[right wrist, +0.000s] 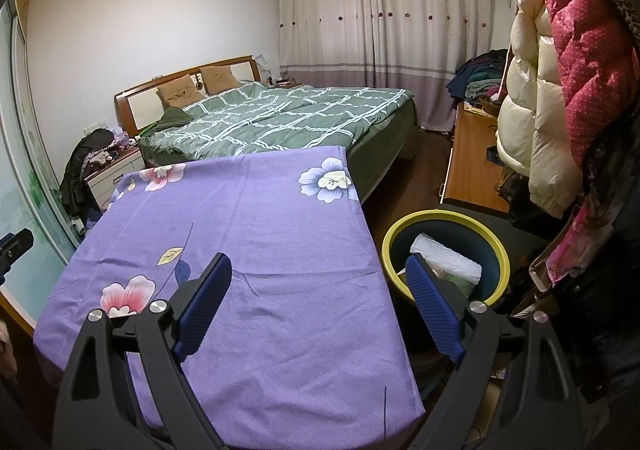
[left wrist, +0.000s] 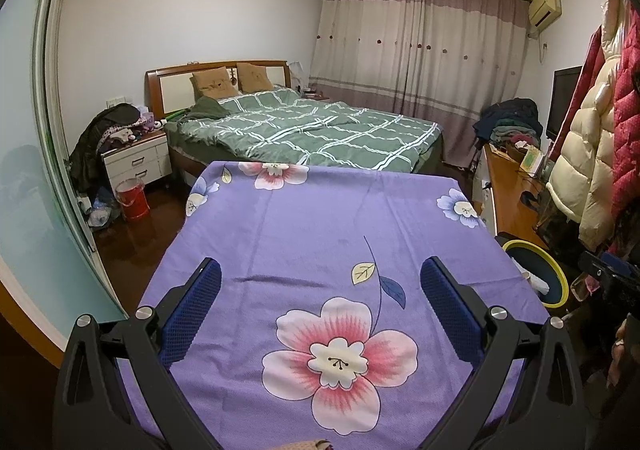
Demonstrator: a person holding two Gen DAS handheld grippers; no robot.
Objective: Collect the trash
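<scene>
A table with a purple flowered cloth (left wrist: 312, 218) fills the near view, and it also shows in the right wrist view (right wrist: 256, 218). No loose trash shows on it. A dark bin with a yellow rim (right wrist: 444, 250) stands at the table's right side and holds white crumpled paper (right wrist: 448, 256); the bin also shows in the left wrist view (left wrist: 540, 274). My left gripper (left wrist: 320, 274) is open and empty above the cloth. My right gripper (right wrist: 320, 270) is open and empty, its right finger over the bin's near rim.
A bed with a green checked quilt (left wrist: 312, 126) lies beyond the table. A white nightstand (left wrist: 138, 162) and a red bucket (left wrist: 132, 198) stand at the left. A wooden desk (right wrist: 472, 158) and hanging coats (right wrist: 560, 70) are at the right.
</scene>
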